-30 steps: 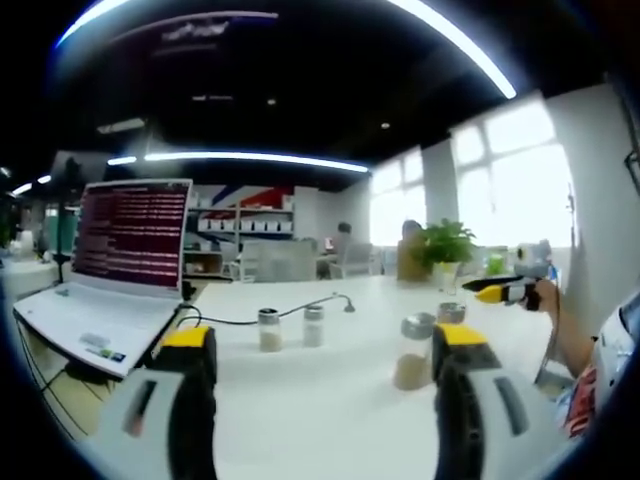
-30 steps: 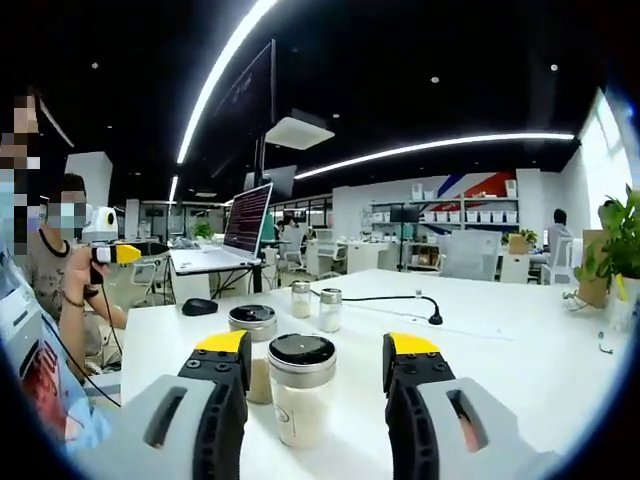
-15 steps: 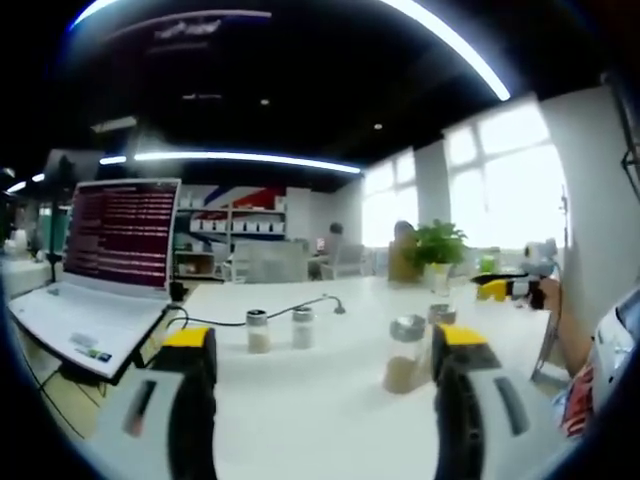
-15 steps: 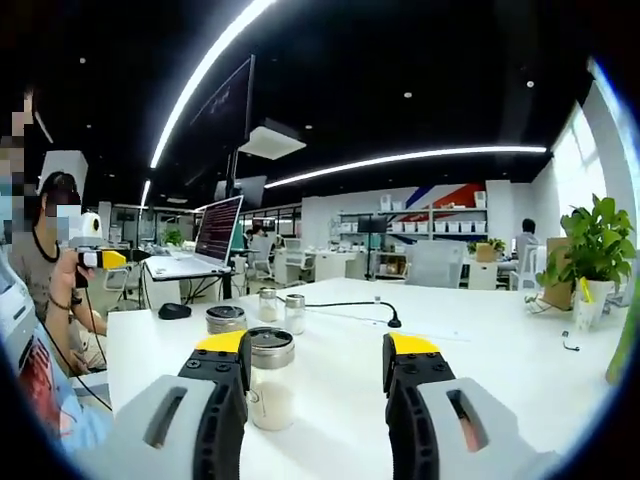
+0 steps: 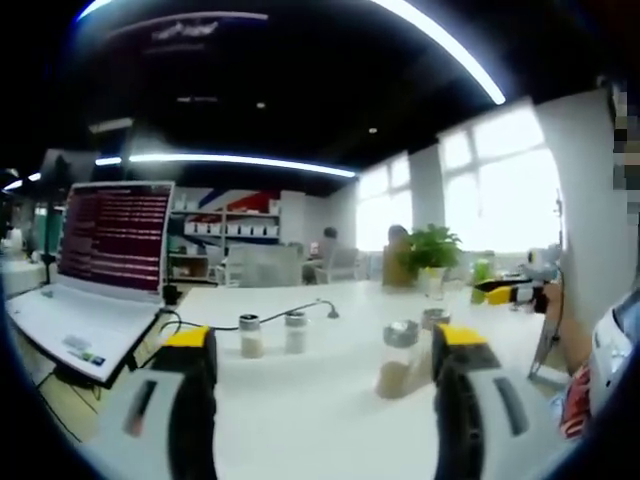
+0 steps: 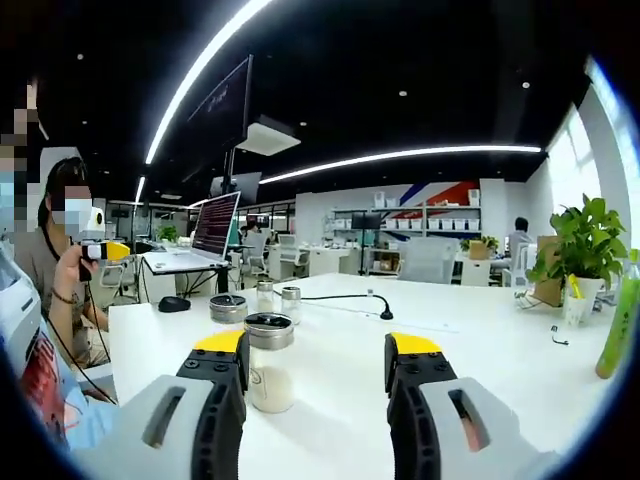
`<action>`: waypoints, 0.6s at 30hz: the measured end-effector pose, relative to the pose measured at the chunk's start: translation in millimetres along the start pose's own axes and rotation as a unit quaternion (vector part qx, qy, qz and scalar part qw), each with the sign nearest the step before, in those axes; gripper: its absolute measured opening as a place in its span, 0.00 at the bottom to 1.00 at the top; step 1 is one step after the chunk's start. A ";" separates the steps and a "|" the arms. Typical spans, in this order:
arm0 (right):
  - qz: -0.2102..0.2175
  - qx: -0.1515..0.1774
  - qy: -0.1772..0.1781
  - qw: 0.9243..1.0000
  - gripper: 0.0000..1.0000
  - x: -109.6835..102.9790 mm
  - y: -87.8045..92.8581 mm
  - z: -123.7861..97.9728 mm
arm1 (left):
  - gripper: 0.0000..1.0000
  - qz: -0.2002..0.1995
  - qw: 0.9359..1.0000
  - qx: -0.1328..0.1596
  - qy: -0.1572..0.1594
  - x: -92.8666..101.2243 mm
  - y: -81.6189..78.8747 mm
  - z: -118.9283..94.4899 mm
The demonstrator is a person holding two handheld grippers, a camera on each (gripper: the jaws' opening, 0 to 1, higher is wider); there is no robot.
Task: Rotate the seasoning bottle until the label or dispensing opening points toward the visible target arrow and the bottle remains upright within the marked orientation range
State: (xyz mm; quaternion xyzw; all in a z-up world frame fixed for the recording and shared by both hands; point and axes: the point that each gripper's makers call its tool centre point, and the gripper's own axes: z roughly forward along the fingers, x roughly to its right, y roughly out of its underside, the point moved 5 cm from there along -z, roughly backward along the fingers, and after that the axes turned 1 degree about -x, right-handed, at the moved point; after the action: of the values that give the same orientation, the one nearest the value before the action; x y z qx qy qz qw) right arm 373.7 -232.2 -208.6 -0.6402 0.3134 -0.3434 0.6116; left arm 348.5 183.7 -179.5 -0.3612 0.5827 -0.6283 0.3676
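Several glass seasoning bottles with metal caps stand upright on the white table (image 6: 480, 350). In the right gripper view the nearest bottle (image 6: 268, 362), holding pale powder, stands just inside the left jaw and a little ahead of the tips, untouched. A second bottle (image 6: 228, 308) stands behind it, with two small ones (image 6: 278, 298) farther back. My right gripper (image 6: 318, 350) is open and holds nothing. In the left gripper view my left gripper (image 5: 325, 345) is open, with a brown-filled bottle (image 5: 397, 358) ahead toward its right jaw. The right gripper (image 5: 510, 293) shows at the right edge.
An open laptop (image 5: 100, 260) sits at the table's left end, with a black cable (image 6: 350, 298) and a mouse (image 6: 173, 304) nearby. A potted plant (image 6: 582, 250) and a green bottle (image 6: 615, 330) stand at the far right. A person (image 6: 60, 270) is holding the left gripper (image 6: 105, 250).
The right gripper view has pulled back and swung right: the near bottle, between the jaws a second ago, now stands smaller beside the left jaw. The left gripper view has drifted slightly.
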 end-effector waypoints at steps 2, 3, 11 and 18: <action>0.000 0.007 0.002 1.000 0.55 0.2 -2.1 -2.9 | 0.89 -0.009 1.000 0.013 0.009 0.2 -3.5 0.0; -0.003 0.013 0.002 1.000 0.55 0.4 -3.3 -3.9 | 0.87 -0.013 1.000 0.014 0.012 0.3 -3.6 0.3; -0.010 0.000 0.013 1.000 0.56 4.8 1.3 -8.1 | 0.90 -0.006 1.000 -0.005 0.007 1.7 3.3 9.3; -0.021 -0.005 0.052 0.998 0.56 18.0 3.0 -24.3 | 0.89 0.010 1.000 0.003 0.011 11.4 -2.8 14.1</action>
State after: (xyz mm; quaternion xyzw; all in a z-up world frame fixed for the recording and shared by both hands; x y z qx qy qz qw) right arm 363.9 -261.0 -210.2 -0.6306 0.3331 -0.3873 0.5843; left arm 355.4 167.3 -175.5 -0.3474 0.5887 -0.6302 0.3682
